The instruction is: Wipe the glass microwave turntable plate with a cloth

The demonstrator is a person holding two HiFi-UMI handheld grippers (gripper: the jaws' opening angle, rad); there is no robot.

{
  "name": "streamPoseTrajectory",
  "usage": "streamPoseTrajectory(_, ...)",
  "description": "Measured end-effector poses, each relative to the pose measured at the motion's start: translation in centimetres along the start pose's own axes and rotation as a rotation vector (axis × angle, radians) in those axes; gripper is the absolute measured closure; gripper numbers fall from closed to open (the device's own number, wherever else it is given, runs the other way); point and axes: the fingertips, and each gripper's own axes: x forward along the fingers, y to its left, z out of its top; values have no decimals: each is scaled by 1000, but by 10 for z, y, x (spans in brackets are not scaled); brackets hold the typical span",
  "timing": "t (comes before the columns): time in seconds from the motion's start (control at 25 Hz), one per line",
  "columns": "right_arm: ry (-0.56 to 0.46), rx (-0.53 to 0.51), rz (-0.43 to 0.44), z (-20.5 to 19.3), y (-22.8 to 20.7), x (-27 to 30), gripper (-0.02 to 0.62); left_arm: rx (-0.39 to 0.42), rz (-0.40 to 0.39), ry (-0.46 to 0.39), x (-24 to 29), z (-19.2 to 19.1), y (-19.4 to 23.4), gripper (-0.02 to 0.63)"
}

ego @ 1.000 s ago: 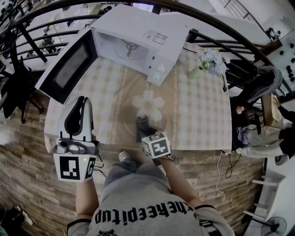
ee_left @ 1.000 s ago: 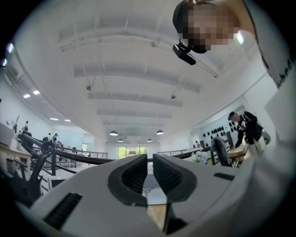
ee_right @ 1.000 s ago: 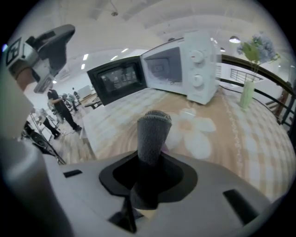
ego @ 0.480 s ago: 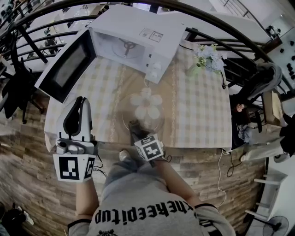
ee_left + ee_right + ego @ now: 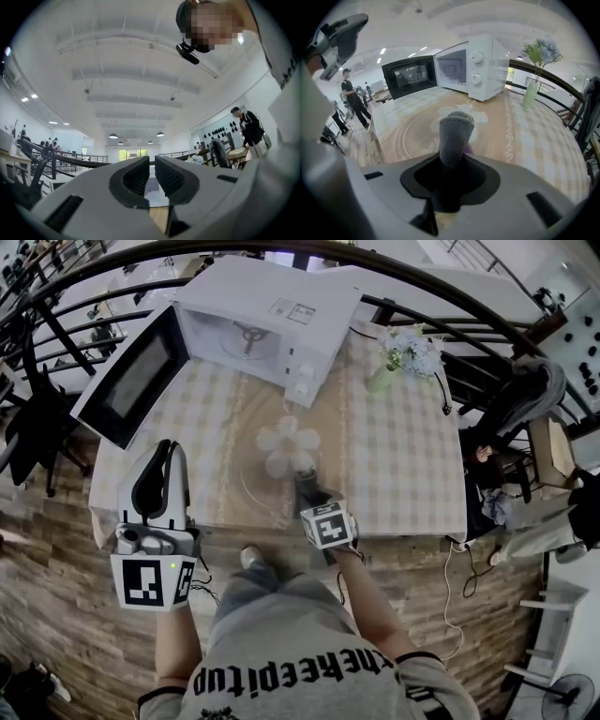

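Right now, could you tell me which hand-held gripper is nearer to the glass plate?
The right. The right hand-held gripper holds a grey cloth over the glass plate, at its right side; the left hand-held gripper is near the table's front left corner.

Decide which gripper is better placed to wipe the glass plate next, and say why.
Right: the right gripper grips the cloth at the glass plate; the left gripper points upward, holding nothing.

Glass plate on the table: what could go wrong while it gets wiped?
The glass plate lies unheld near the front edge of the table, and the left gripper is raised off it, so a push could slide it off. The right gripper pinches only a narrow cloth; its hard jaws might scrape glass.
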Motion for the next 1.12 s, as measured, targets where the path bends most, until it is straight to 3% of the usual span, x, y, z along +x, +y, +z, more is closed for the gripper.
streamPoseTrajectory(0.24, -21, 38, -78, -6, -35, -7, 488, 11, 14, 1, -14, 6, -6, 569)
streamPoseTrajectory(0.56, -64, 92, -46, -6, -32, -24, 488, 14, 43, 2, -35, 15, -16, 570)
streamPoseTrajectory(1.12, -385, -62, -62, 33, -13, -117, 486, 11, 67, 0, -64, 27, -42, 569)
